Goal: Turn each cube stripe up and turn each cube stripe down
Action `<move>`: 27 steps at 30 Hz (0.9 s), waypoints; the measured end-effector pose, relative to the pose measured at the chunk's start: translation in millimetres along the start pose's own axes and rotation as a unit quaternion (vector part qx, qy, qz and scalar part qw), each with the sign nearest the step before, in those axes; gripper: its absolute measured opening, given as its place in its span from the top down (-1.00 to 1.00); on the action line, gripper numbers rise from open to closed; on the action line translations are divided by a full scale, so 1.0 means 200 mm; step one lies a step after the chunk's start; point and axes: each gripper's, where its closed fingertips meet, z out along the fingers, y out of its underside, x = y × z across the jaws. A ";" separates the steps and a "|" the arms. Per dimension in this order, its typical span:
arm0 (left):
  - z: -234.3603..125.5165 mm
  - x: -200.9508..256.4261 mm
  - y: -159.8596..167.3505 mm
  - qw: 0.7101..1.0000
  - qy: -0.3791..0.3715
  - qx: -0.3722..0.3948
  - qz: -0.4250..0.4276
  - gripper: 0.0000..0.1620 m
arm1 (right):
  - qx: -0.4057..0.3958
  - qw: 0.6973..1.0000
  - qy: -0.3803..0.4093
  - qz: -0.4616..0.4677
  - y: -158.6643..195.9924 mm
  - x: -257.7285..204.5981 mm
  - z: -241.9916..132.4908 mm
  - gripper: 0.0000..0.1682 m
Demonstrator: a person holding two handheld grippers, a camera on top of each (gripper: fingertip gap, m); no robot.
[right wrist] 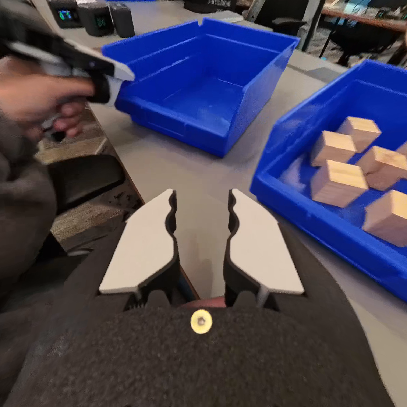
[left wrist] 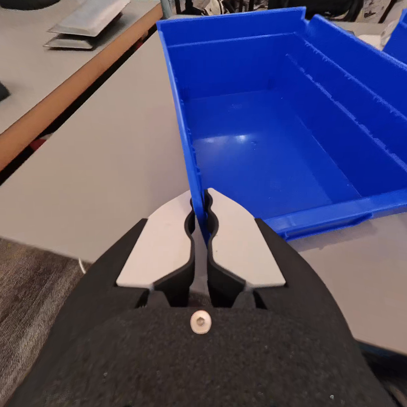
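Left gripper (left wrist: 199,199) clamped on empty bin (left wrist: 275,154) near wall, frame centre — steady it, don't drag. Right gripper (right wrist: 202,198) apart over table; cubes (right wrist: 339,182) in second bin (right wrist: 308,215), right edge — approach square, stripes not visible.

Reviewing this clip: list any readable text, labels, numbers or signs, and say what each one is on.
Nothing is readable.
Black boxes with lit screens: green glyphs, too blurred to read.
Dark item at the top edge: pale lettering, blurred and cut off.
Blue bins and wooden cubes: no markings seen.
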 end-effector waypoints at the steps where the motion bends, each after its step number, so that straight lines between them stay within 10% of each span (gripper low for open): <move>1: -0.06 0.00 0.03 1.000 -0.002 -0.003 -0.001 0.95 | -0.002 1.000 -0.006 0.021 -0.02 -0.02 0.05 0.47; 7: -0.33 -0.03 0.17 1.000 0.019 -0.003 0.012 0.95 | 0.013 0.993 -0.033 0.111 -0.16 -0.10 0.30 0.44; 14: -0.50 0.05 0.09 0.997 0.002 0.076 0.027 0.93 | 0.042 0.989 0.057 0.128 -0.27 -0.01 0.31 0.88; 22: -0.68 0.59 -0.60 0.959 0.074 0.269 0.040 0.94 | 0.231 0.946 0.226 0.035 -0.82 0.44 -0.38 0.94; 27: -0.58 1.41 -0.84 0.947 0.187 0.249 0.079 0.95 | 0.211 0.909 0.350 0.080 -0.70 1.05 -0.93 0.94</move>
